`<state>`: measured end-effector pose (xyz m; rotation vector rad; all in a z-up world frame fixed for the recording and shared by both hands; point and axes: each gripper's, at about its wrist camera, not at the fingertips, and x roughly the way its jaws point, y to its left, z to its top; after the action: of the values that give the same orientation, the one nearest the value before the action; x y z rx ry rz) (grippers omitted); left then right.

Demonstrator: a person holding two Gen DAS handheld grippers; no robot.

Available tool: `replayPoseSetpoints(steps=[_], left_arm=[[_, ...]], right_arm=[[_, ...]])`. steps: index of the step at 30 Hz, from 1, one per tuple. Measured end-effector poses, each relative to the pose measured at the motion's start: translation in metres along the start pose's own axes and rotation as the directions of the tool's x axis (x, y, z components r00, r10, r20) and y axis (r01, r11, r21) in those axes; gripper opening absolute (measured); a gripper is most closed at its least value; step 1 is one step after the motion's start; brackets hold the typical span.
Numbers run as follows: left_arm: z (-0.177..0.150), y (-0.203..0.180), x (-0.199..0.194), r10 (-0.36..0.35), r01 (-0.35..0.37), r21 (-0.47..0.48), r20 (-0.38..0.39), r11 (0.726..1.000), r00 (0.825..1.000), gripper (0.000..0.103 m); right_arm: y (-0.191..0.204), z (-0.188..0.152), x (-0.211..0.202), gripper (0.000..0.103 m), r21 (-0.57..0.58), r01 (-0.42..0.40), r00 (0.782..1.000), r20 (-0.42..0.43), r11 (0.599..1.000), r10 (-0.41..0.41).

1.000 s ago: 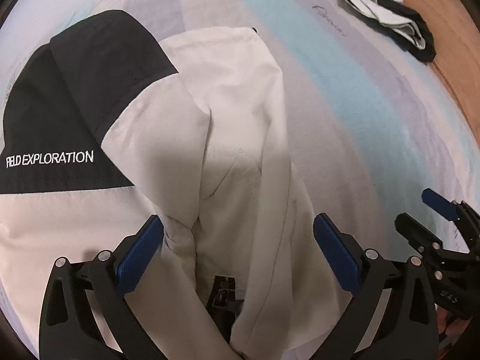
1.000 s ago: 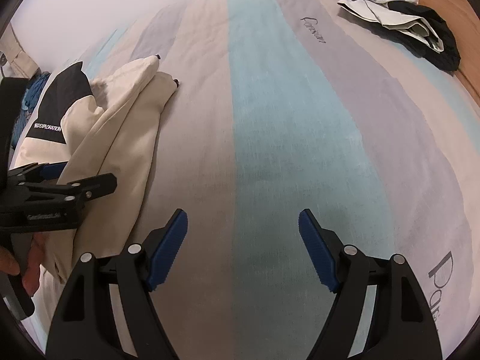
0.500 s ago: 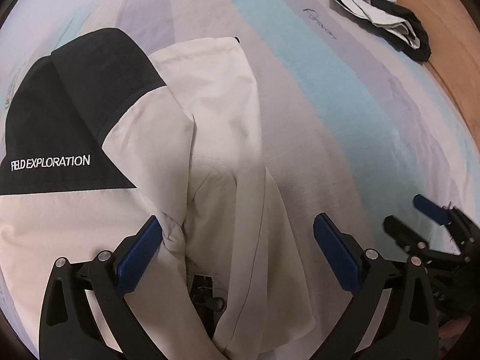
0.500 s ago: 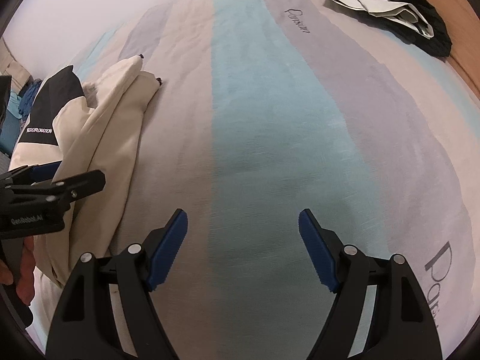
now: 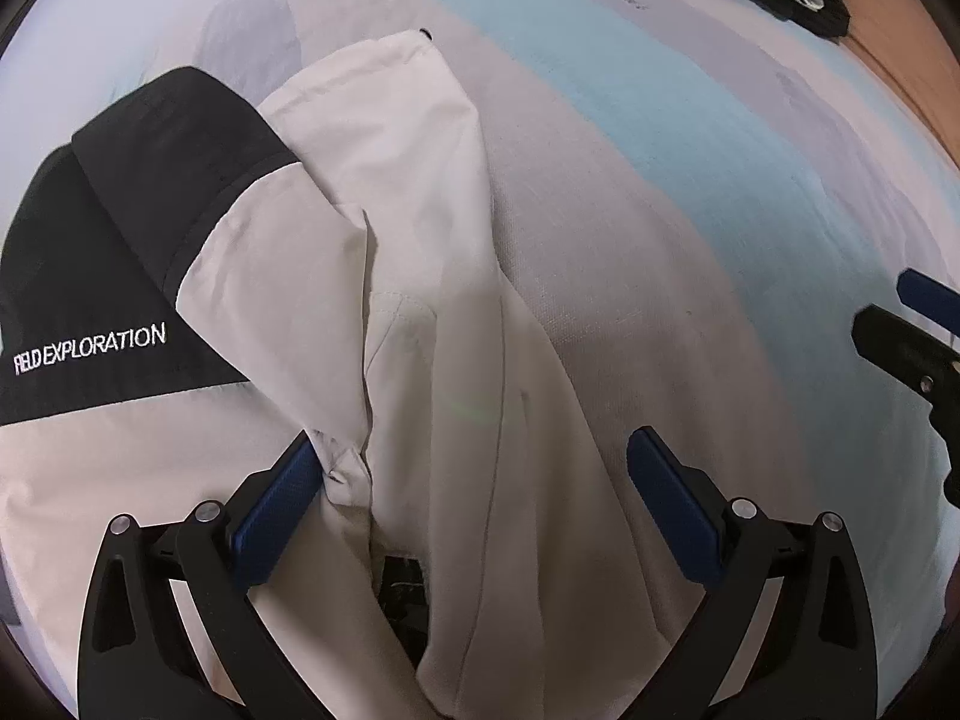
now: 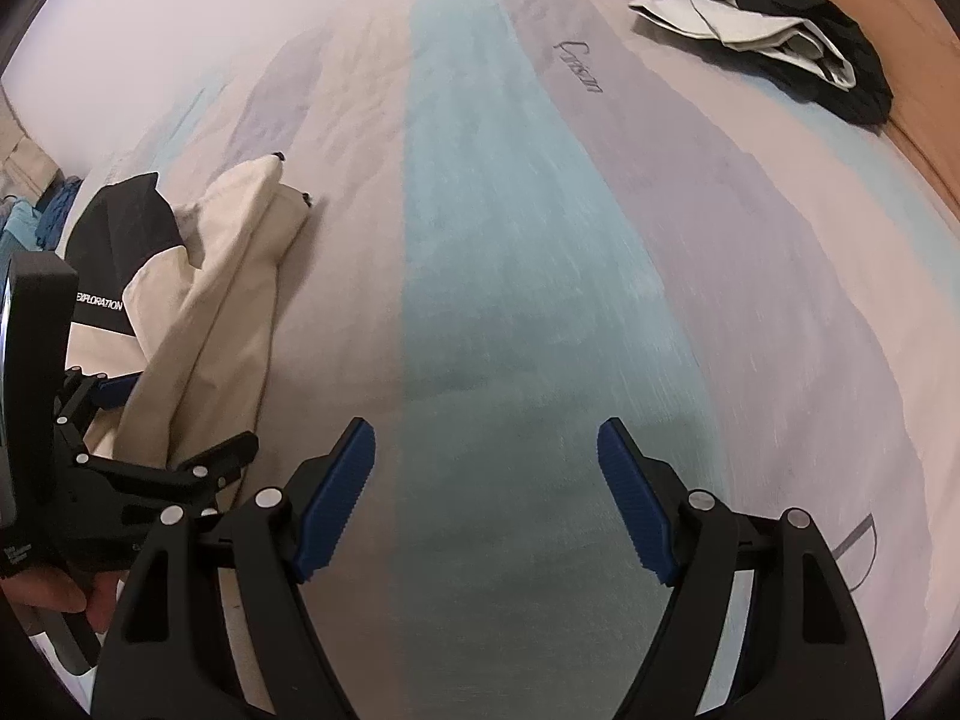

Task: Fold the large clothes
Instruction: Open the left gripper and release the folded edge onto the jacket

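**Jacket half gathered, both claws spread**

Risk of the bunched sleeve slipping sideways if grabbed at one layer only; loose folds near the left pad likely to drag and undo the crease. Cream-and-black jacket (image 5: 384, 276) with "FIELD EXPLORATION" lettering, lying crumpled at the left of the striped bedspread (image 6: 510, 240), sleeves stacked and pointing away. Left gripper (image 5: 468, 480) spread wide over the cloth, one pad touching a fold, nothing clamped. Right gripper (image 6: 486, 480) released over bare bedspread, well apart from the jacket.

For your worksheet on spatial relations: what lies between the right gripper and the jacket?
The left gripper, seen in the right wrist view, over the jacket; right gripper over bare bedspread.
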<state>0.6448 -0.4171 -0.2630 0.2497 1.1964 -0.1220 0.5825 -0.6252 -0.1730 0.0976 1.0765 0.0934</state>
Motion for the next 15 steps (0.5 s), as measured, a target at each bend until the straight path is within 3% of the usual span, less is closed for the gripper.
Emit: replayPoseSetpoints(steps=[9, 12, 15], left_arm=[[-0.004, 0.001, -0.050, -0.129, 0.132, -0.022, 0.095, 0.991, 0.987, 0.097], [-0.007, -0.018, -0.043, -0.209, 0.209, 0.006, 0.051, 0.978, 0.977, 0.097], [-0.012, -0.025, -0.028, -0.200, 0.200, 0.000, 0.036, 0.980, 0.979, 0.097]], right_arm=[[0.004, 0.000, -0.006, 0.075, 0.001, -0.018, 1.000, 0.010, 1.000, 0.018], [-0.004, 0.004, -0.006, 0.075, 0.018, -0.013, 1.000, 0.012, 1.000, 0.013], [-0.012, 0.006, -0.013, 0.075, 0.019, -0.005, 1.000, 0.021, 1.000, 0.004]])
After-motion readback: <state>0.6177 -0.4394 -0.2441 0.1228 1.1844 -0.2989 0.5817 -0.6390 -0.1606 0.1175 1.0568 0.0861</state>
